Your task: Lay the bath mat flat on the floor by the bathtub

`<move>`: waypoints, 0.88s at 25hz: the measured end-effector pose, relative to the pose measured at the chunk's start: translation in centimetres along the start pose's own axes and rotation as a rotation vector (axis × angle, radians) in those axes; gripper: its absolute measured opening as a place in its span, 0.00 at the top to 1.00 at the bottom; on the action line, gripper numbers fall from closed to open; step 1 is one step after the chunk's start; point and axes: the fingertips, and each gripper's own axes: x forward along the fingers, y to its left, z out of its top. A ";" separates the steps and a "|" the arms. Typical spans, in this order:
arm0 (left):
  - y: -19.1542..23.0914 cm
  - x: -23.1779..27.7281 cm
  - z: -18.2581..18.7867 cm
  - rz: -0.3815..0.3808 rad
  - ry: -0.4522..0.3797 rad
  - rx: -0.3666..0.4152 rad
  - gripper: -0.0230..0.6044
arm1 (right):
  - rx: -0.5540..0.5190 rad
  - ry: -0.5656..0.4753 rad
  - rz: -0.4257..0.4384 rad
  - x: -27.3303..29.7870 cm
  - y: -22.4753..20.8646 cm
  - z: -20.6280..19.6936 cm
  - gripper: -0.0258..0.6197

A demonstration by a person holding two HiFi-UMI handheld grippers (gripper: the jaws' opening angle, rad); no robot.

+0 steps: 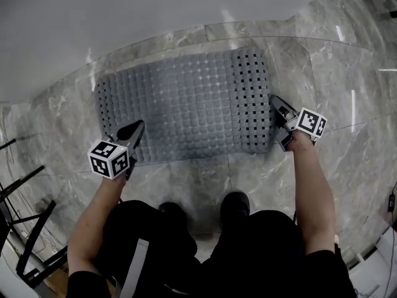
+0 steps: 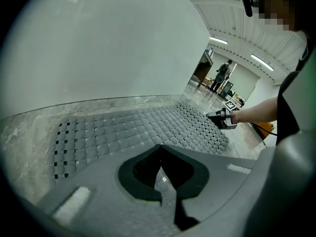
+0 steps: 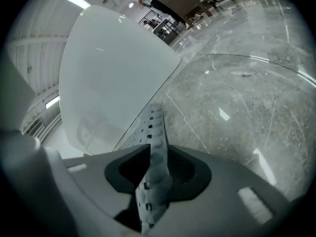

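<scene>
The floor [image 1: 347, 166] is glossy grey marble-look tile with pale veins and bright streaks of reflected light. The grey studded bath mat [image 1: 186, 104] lies spread on it, its far long edge just beside the foot of the white bathtub [image 1: 124, 17]. Two black shoes [image 1: 236, 205] stand on the tile near the mat's near edge.

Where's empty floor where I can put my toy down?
Bare floor lies right of the mat, and a narrow strip runs between mat and shoes. It's crowded at the left, with black bars, and the tub blocks the far side.
</scene>
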 end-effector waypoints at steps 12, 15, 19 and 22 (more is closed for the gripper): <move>0.4 -0.6 -0.2 0.018 -0.009 -0.014 0.95 | -0.360 0.058 -0.054 1.2 5.3 -0.1 0.82; 0.3 -0.8 0.0 0.018 -0.019 -0.018 0.95 | -0.401 0.115 -0.103 1.7 4.6 -1.3 0.82; 0.3 -0.6 0.0 0.015 -0.024 -0.026 0.95 | -0.428 0.132 -0.160 2.2 3.5 -1.5 0.88; 0.2 -0.5 -0.2 0.012 -0.022 -0.032 0.95 | -0.461 0.155 -0.188 2.5 2.9 -2.0 0.89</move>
